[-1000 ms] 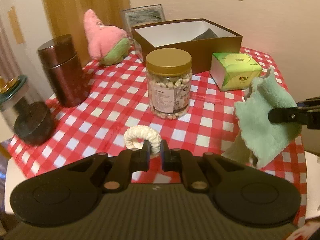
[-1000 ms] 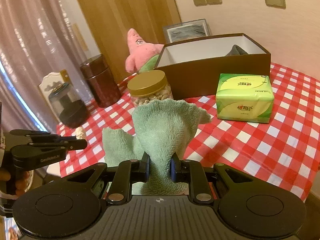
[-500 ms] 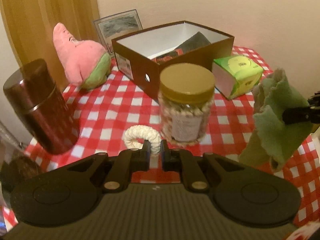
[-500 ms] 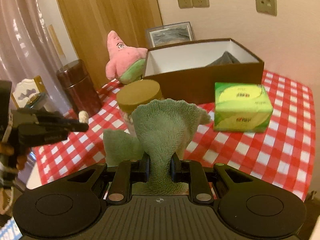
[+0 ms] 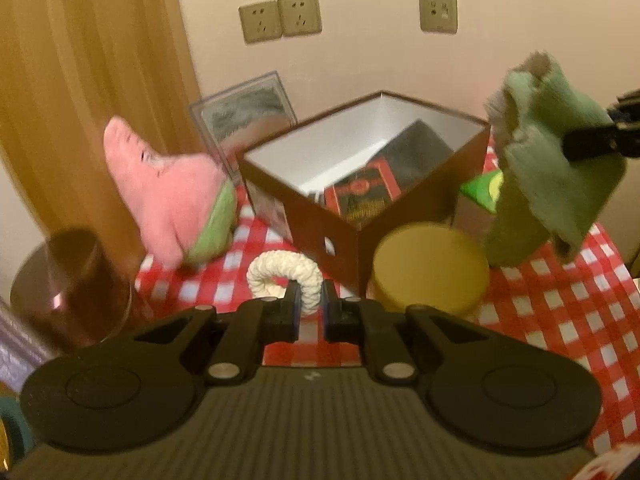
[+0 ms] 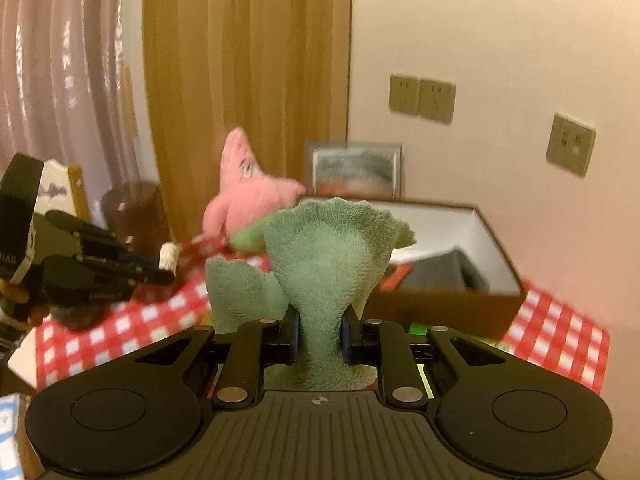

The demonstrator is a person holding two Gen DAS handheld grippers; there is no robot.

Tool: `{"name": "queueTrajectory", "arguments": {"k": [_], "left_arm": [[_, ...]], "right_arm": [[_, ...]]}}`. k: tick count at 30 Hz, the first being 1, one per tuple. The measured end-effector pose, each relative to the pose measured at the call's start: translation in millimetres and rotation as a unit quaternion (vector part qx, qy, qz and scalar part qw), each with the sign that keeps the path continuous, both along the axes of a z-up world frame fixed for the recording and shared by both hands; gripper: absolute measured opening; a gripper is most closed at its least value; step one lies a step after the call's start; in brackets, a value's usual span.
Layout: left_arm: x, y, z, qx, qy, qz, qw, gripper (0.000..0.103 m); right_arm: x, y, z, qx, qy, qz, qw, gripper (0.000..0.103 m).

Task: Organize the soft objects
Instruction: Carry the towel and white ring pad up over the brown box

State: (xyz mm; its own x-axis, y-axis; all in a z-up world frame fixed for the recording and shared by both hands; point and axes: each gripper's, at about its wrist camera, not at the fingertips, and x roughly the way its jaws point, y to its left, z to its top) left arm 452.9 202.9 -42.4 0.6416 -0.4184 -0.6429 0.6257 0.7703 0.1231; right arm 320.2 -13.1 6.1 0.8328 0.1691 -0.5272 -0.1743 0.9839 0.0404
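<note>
My left gripper (image 5: 307, 300) is shut on a white rope ring (image 5: 282, 273) and holds it in the air, short of the open brown box (image 5: 404, 216). My right gripper (image 6: 319, 322) is shut on a green fleece cloth (image 6: 328, 256), lifted above the table; the cloth also shows at the right of the left wrist view (image 5: 548, 176). The left gripper and the ring (image 6: 168, 256) show at the left of the right wrist view. A pink starfish plush (image 5: 172, 192) lies left of the box. The box (image 6: 460, 300) holds dark items.
A gold-lidded jar (image 5: 430, 268) stands right in front of the box. A green tissue pack (image 5: 482, 190) sits behind it. A dark metal canister (image 5: 80, 280) stands at the left. A framed picture (image 5: 244, 112) leans on the wall. The red checked tablecloth (image 5: 560, 300) covers the table.
Both grippers have risen and moved forward toward the box with their loads. The jar now sits low in the left wrist view, and the box interior is closer.
</note>
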Motion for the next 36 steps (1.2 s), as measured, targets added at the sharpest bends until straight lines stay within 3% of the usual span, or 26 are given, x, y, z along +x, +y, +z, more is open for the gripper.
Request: {"name": "queueTrajectory", "arguments": {"k": [9,18,24,28,36], "left_arm": [[53,-26,27,-0.030,-0.021,-0.022,0.9991,0.010],[100,-58,43,-0.061,-0.025,-0.036,0.9972,0.010],[135,-71,39,-0.070,-0.008,-0.034,0.9969,0.010],[155,-86,34,-0.073,0.000,-0.041,0.9965,0.010],[191,-122,10,-0.057,0.027,-0.060,0.9962,0.010]], "right_arm": [[60,0,13,0.032,-0.044,-0.023,0.998,0.019],[126,-17,14,0.118,-0.049,-0.055,0.990,0.019],[173,-49,-3,0.199,-0.021,-0.095,0.975,0.019],[202,-74,-28,0.264,0.012,-0.115,0.957,0.019],[245,-104,-79,0.222,0.095,-0.176,0.954,0.019]]}}
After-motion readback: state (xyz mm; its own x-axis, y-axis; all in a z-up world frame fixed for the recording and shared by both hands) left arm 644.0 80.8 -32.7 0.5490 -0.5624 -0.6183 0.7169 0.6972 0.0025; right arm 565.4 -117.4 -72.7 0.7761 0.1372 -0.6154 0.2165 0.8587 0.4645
